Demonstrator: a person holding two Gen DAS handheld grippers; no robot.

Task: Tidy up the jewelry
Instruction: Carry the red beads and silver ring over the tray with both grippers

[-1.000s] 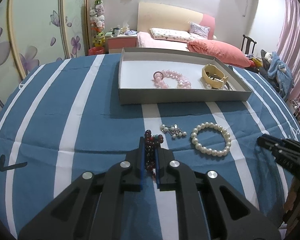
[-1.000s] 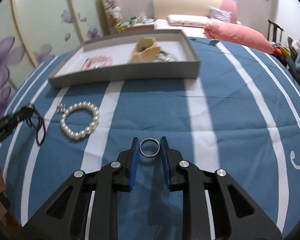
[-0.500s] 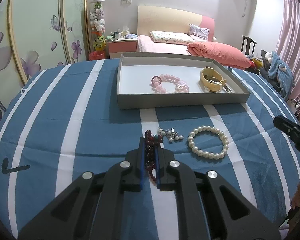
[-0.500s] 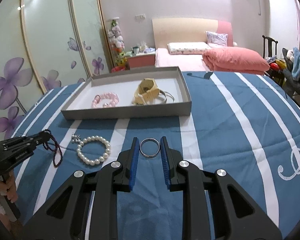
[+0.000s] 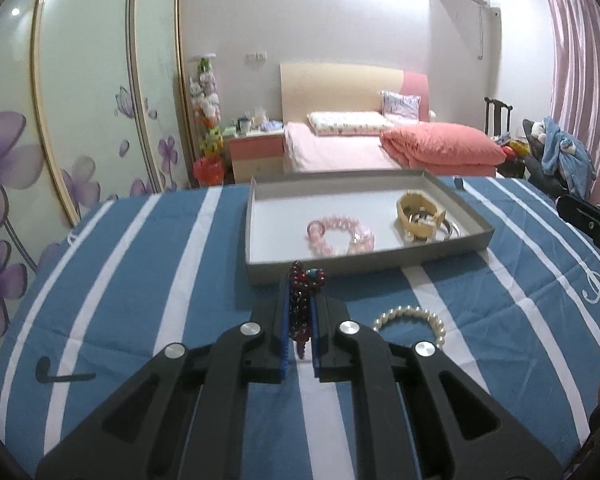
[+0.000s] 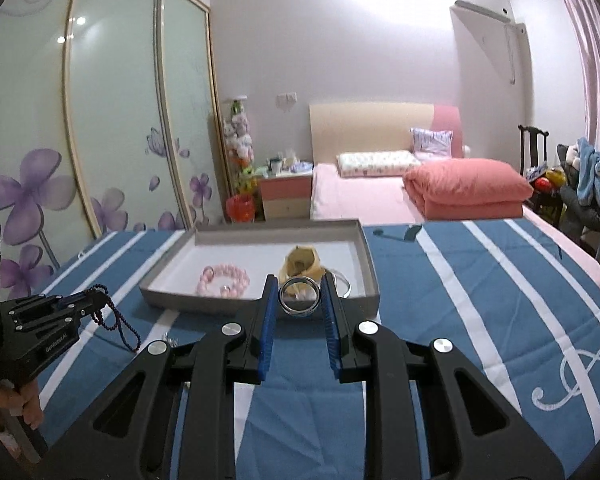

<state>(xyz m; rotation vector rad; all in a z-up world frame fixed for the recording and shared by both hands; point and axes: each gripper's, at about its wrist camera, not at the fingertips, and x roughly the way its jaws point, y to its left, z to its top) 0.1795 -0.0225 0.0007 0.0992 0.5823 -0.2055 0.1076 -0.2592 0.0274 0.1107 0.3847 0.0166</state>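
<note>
carrying step: left gripper (image 5: 300, 316) clenched on dark red bead strand (image 5: 302, 292), right gripper (image 6: 300, 300) grasping silver metal ring (image 6: 299, 295), both seemingly short of the grey cardboard tray (image 6: 260, 306)'s near edge; next, reach over and release.

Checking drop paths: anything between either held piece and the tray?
Nothing visible. Left tongs hold the dark bead strand, right tongs the silver ring, both near the tray front wall. Only that low wall lies ahead.
</note>
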